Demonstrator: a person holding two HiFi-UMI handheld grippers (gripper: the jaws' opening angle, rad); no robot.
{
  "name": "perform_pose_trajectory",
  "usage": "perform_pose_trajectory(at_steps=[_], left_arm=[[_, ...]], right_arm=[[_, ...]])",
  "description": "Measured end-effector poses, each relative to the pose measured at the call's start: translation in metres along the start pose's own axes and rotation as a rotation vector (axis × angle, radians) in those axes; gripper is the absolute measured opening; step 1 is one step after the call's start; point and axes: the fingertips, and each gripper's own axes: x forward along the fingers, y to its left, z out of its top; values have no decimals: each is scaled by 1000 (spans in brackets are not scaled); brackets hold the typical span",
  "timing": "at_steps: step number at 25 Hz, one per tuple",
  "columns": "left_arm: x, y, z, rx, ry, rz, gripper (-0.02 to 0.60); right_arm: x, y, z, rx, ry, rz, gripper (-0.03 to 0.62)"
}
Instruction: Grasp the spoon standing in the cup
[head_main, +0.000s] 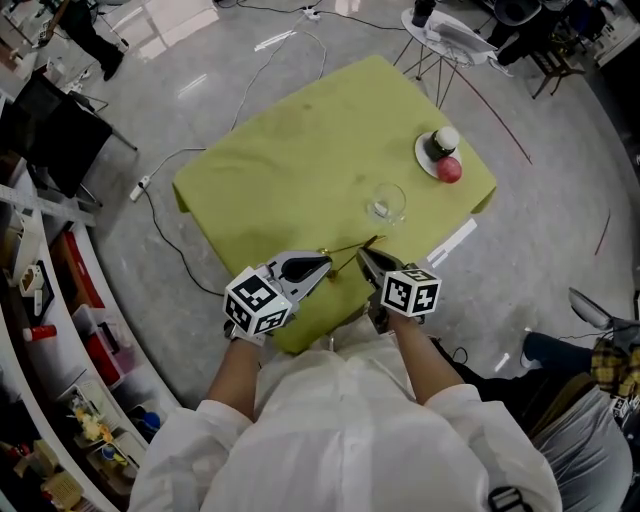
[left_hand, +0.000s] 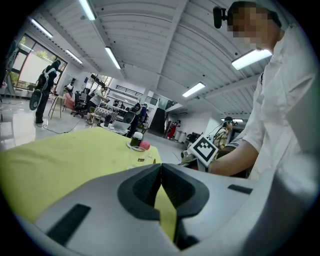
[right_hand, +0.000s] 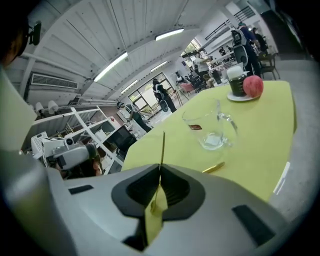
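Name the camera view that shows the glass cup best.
The right gripper view: the glass cup sits close, with its handle and label clear. The head view shows the cup small, from above; the left gripper view gives only a faint, distant trace of the cup.

Plate (head_main: 421, 156): well ahead of your right claw (head_main: 365, 257), off to its right.
Apple (head_main: 449, 170): red, on that plate.
Tablecloth (head_main: 290, 150): yellow-green, under your claw.

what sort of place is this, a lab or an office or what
Probably a large open robotics lab or workshop: a polished grey concrete floor with a white power strip and trailing cables, white metal shelving racks stacked with bins and parts, and long ceiling strip lights.
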Motion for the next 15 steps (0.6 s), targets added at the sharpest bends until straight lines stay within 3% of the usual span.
perform_pose_trajectory(at_steps=[11,15], left_arm=[[6,-1,1,5,-1,-13,5],[7,-2,2,4,-3,-16,5]], right_arm=[[0,-20,-7,-15,88,-91,14],[-1,-31,-14,17,130,-143,52]])
